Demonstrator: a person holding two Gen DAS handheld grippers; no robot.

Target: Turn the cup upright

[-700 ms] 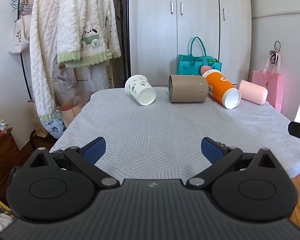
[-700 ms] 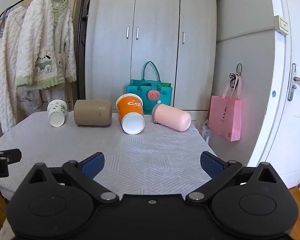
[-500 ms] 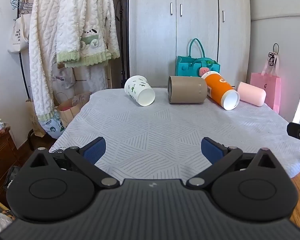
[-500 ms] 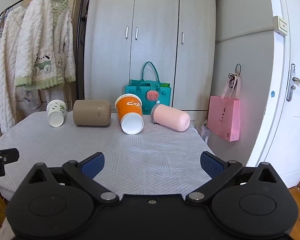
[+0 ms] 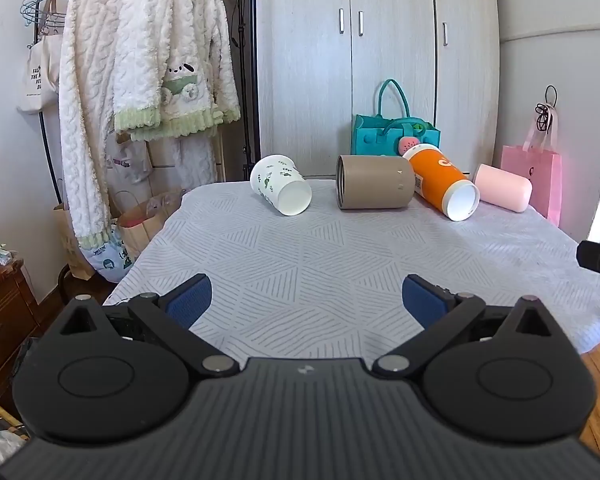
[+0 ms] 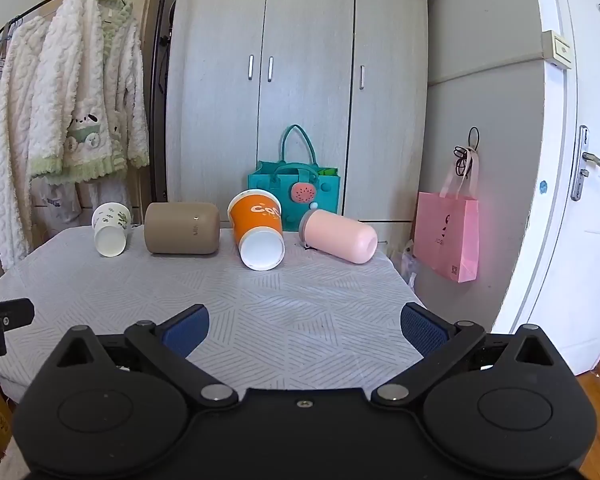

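Note:
Several cups lie on their sides in a row at the far end of the table [image 5: 340, 272]: a white cup with green print [image 5: 281, 190] [image 6: 111, 229], a tan cup [image 5: 374, 182] [image 6: 182, 228], an orange cup [image 5: 442, 188] [image 6: 258, 235] and a pink cup [image 5: 502, 188] [image 6: 338, 236]. My left gripper [image 5: 306, 300] is open and empty over the table's near edge, well short of the cups. My right gripper [image 6: 304, 330] is open and empty over the near right part of the table [image 6: 300, 300].
A teal bag [image 5: 394, 136] [image 6: 294, 184] stands behind the cups against the grey wardrobe [image 6: 300, 80]. A clothes rack with fleece garments [image 5: 152, 80] is at the left. A pink bag [image 6: 448, 236] hangs by the white door at the right.
Both views have shifted only slightly; the cups sit a touch lower and nearer in the frames. The jaws stay open and the cups have not moved.

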